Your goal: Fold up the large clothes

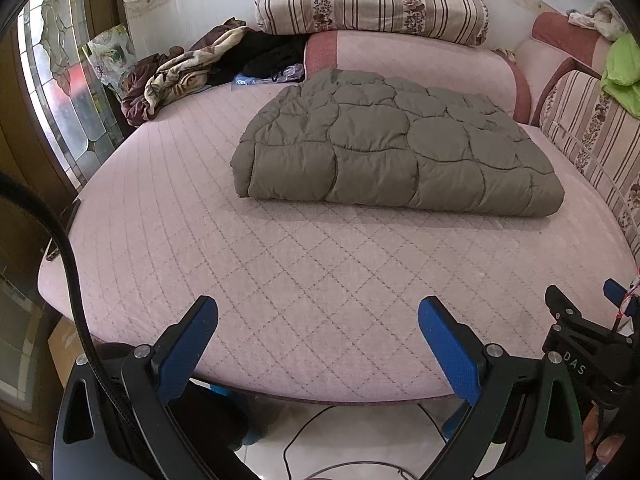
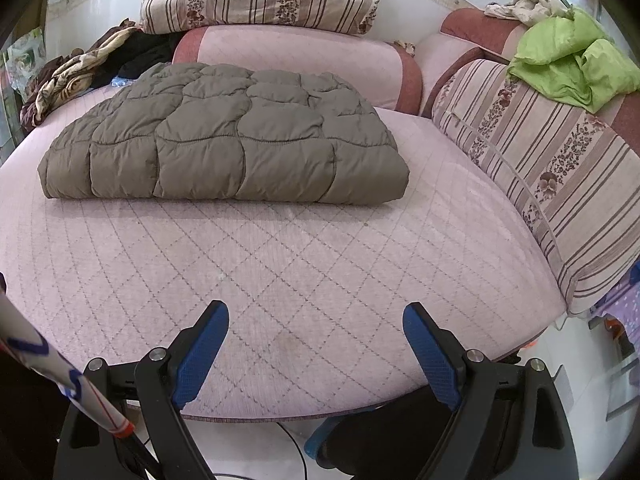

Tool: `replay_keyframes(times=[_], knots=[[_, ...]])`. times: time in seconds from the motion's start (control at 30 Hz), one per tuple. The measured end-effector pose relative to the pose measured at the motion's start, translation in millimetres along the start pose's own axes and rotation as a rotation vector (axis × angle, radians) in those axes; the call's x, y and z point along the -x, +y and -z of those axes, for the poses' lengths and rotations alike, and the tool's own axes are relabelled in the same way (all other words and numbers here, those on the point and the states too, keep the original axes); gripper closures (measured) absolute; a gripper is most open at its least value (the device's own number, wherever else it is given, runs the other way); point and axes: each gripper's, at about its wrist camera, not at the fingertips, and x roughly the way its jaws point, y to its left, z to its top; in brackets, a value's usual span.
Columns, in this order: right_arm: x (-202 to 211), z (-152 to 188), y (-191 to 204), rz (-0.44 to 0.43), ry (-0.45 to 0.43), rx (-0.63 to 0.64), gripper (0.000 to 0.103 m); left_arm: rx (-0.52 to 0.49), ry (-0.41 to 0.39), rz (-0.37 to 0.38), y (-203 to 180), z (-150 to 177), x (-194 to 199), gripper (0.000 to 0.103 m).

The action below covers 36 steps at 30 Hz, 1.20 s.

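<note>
A grey-olive quilted puffer garment point(image 1: 396, 148) lies folded into a thick rectangle on the pink quilted mattress point(image 1: 280, 264), toward its far side; it also shows in the right wrist view point(image 2: 228, 140). My left gripper point(image 1: 318, 320) is open and empty, hovering over the mattress's near edge, well short of the garment. My right gripper point(image 2: 316, 324) is open and empty too, over the near edge point(image 2: 320, 280). The right gripper's body shows at the right edge of the left wrist view point(image 1: 580, 332).
A striped floral cushion point(image 1: 372, 0) lies on a pink bolster at the back. Crumpled clothes point(image 1: 180, 72) are piled at the far left by a glass door point(image 1: 60, 80). A striped backrest point(image 2: 552, 168) with a green cloth point(image 2: 572, 68) lines the right. Cables lie on the floor point(image 1: 320, 440).
</note>
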Motion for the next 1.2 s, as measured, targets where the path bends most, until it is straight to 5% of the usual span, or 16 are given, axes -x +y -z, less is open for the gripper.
replay_keyframes(times=[1.2], knots=[[-4, -1, 2, -0.024, -0.020, -0.002, 0.011, 0.006, 0.015, -0.022, 8, 2, -17, 0.003]])
